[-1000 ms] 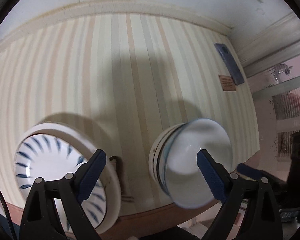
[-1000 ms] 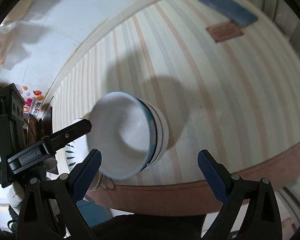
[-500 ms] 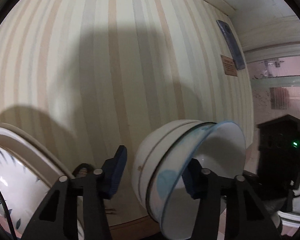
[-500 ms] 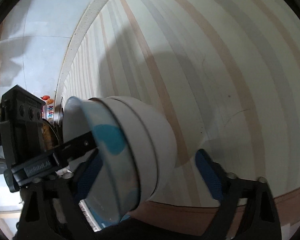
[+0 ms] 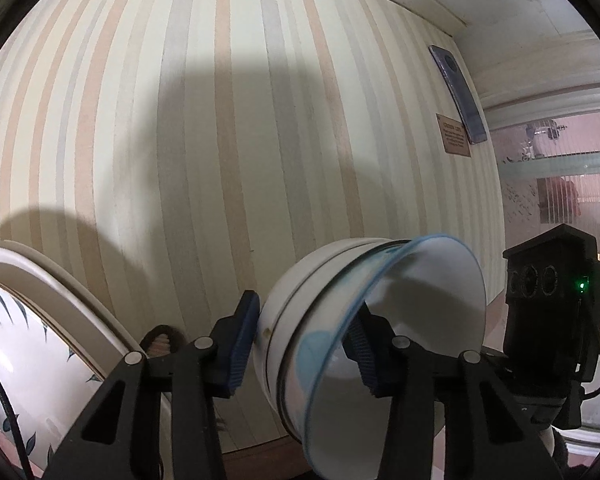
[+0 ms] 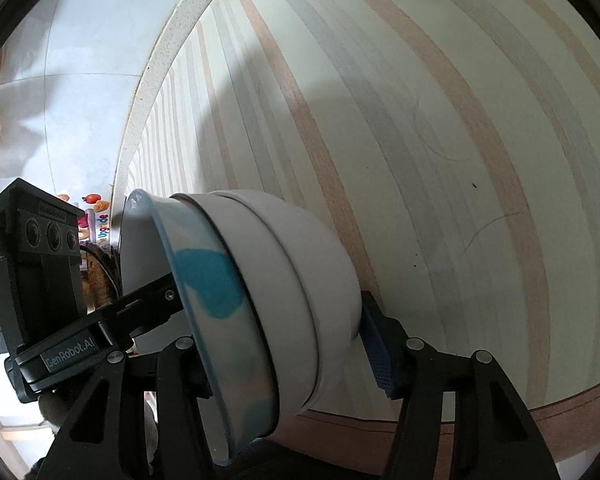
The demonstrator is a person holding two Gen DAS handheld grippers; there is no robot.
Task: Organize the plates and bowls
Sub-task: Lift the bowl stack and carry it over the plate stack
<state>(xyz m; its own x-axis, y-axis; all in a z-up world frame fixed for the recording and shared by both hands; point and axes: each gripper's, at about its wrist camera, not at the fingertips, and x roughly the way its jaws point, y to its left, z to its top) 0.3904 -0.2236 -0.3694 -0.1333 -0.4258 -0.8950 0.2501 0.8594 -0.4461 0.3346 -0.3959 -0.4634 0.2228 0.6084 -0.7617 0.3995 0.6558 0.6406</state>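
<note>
Left tongs (image 5: 304,344) clamp the bowl stack (image 5: 340,320) over the desk (image 5: 220,140); right tongs (image 6: 284,356) clamp it too.

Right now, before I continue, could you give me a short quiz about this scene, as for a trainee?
1. True or false: in the left wrist view, the patterned plate lies to the right of the bowl stack.
2. What colour is the rim of the innermost bowl? A red, B blue, C green.
3. Which gripper pinches the wall of the stack, with one finger inside and one outside?

Key: 1 false, it lies to the left. 2 B. 3 the left gripper.
</note>
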